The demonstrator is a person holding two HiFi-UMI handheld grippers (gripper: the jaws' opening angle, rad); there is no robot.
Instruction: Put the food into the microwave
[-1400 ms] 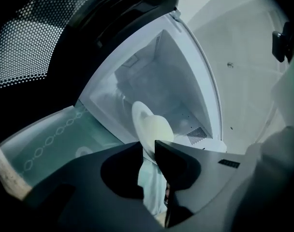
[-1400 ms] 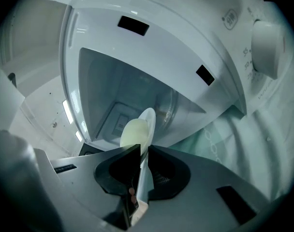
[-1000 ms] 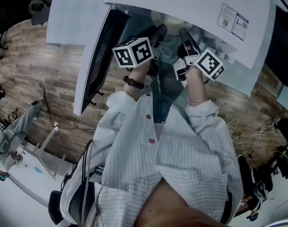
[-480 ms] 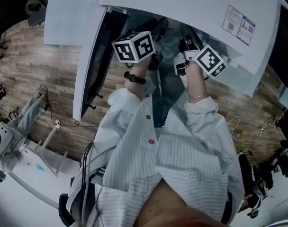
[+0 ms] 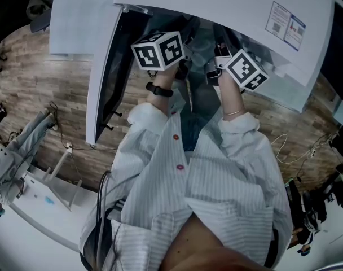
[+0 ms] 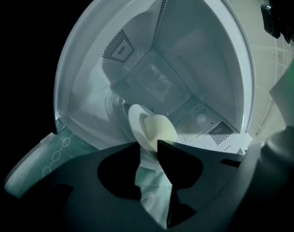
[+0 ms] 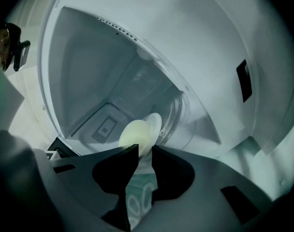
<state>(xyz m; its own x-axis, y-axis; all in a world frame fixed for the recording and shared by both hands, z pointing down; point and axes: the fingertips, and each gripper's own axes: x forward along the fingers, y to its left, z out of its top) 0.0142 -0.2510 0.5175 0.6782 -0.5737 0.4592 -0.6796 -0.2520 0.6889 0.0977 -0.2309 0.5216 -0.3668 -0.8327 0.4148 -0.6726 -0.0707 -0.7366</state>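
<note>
Looks like a lab or recording room staged as a kitchen, not a home: wood-plank floor (image 5: 42, 95) with loose cables (image 5: 81, 149) trailing across it, white counter (image 5: 42, 208) at lower left, black equipment (image 5: 309, 213) piled at right edge, white microwave (image 5: 228, 4) standing in the middle, door (image 5: 104, 66) open

No words can be read; a sticker (image 5: 284, 25) on the microwave (image 5: 216, 4) shows a square code and illegible print; the left cube (image 5: 158, 51) and right cube (image 5: 246, 70) bear square markers.
</note>
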